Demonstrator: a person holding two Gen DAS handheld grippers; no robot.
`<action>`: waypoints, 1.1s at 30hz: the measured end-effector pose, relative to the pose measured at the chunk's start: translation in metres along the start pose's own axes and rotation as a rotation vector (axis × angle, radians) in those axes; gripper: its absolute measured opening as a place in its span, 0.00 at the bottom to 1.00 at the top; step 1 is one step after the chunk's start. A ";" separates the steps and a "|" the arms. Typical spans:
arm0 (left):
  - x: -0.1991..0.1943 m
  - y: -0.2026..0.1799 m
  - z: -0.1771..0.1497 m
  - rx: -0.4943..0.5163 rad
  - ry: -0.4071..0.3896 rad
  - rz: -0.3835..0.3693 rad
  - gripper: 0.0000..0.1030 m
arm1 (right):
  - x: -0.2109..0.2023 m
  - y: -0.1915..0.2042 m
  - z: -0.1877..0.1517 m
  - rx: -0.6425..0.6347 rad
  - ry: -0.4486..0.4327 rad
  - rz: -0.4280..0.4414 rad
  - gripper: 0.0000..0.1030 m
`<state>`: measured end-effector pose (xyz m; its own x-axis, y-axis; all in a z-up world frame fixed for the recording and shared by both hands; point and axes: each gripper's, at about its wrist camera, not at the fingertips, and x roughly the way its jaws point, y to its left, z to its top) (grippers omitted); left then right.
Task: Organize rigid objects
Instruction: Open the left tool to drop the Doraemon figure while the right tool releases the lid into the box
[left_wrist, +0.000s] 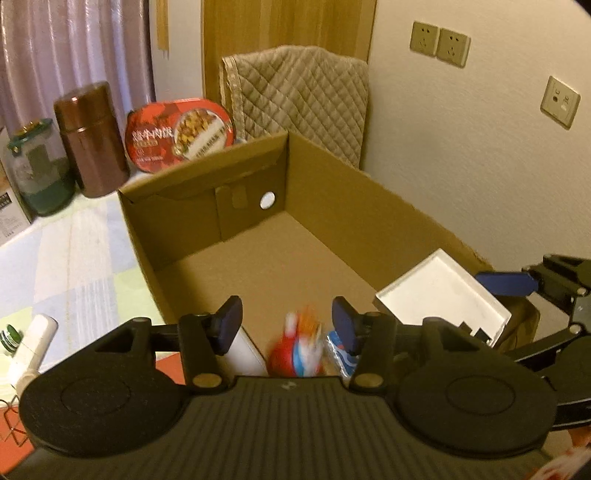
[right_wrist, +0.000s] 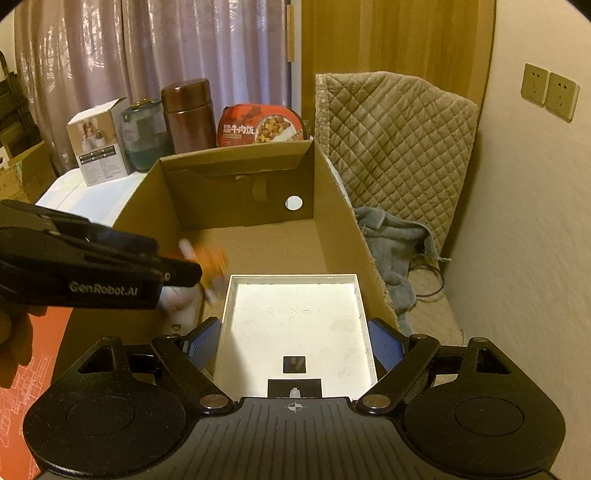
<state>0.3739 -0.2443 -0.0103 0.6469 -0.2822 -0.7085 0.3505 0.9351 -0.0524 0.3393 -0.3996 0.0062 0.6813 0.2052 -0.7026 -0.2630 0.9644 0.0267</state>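
An open cardboard box (left_wrist: 207, 192) lies below both grippers. My left gripper (left_wrist: 287, 317) hangs over its near end with the blue pads apart. Under the gap, a red, orange and white toy (left_wrist: 299, 347) shows blurred, touching neither pad. In the right wrist view the same toy (right_wrist: 210, 258) is a smear just past the left gripper (right_wrist: 177, 275). My right gripper (right_wrist: 294, 343) is shut on a shallow white tray (right_wrist: 295, 314), one pad on each long side, above the box's near right corner. The tray (left_wrist: 439, 295) also appears in the left wrist view.
Behind the box stand a brown flask (left_wrist: 92, 136), a green jar (left_wrist: 40, 166), a red meal pack (left_wrist: 181, 133) and a white carton (right_wrist: 98, 147). A quilted cover (right_wrist: 399, 140) and grey cloth (right_wrist: 395, 240) lie to the right. A white bottle (left_wrist: 35, 343) sits left.
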 end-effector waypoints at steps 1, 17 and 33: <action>-0.004 0.002 0.001 -0.007 -0.007 0.002 0.47 | 0.000 -0.001 0.000 0.003 -0.001 0.002 0.80; -0.060 0.020 -0.012 -0.056 -0.067 0.055 0.47 | -0.014 0.009 0.003 0.036 -0.033 0.025 0.80; -0.078 0.024 -0.018 -0.058 -0.077 0.051 0.47 | -0.025 0.021 0.006 0.025 -0.048 0.022 0.80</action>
<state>0.3194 -0.1958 0.0311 0.7141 -0.2474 -0.6549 0.2771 0.9590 -0.0600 0.3209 -0.3833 0.0292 0.7075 0.2333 -0.6671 -0.2616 0.9633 0.0595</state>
